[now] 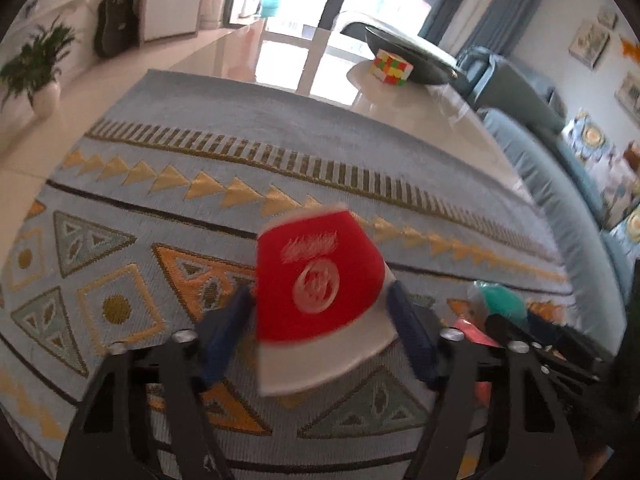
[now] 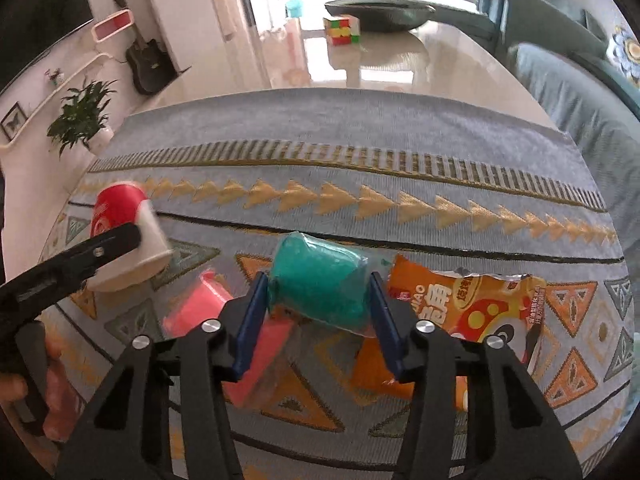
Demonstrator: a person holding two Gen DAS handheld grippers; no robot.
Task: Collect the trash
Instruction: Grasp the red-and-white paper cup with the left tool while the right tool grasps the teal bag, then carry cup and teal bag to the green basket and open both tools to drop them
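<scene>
A red and white paper cup (image 1: 316,280) lies on its side between the blue pads of my left gripper (image 1: 319,290), which press on both its flanks. The right wrist view shows the same cup (image 2: 124,216) at the left, with one black finger (image 2: 100,248) of the left gripper across it. My right gripper (image 2: 319,278) is shut on a teal packet in clear wrap (image 2: 320,284), just above the rug. A pink packet (image 2: 200,304) and an orange snack bag (image 2: 472,308) lie on the rug beside and under it.
Everything lies on a grey-blue patterned rug (image 2: 320,148). Beyond it is glossy tile floor and a low white table (image 2: 384,48) with a colour cube (image 2: 342,30). A blue sofa (image 2: 580,92) runs along the right. A potted plant (image 2: 82,118) and a guitar (image 2: 150,60) stand at the left wall.
</scene>
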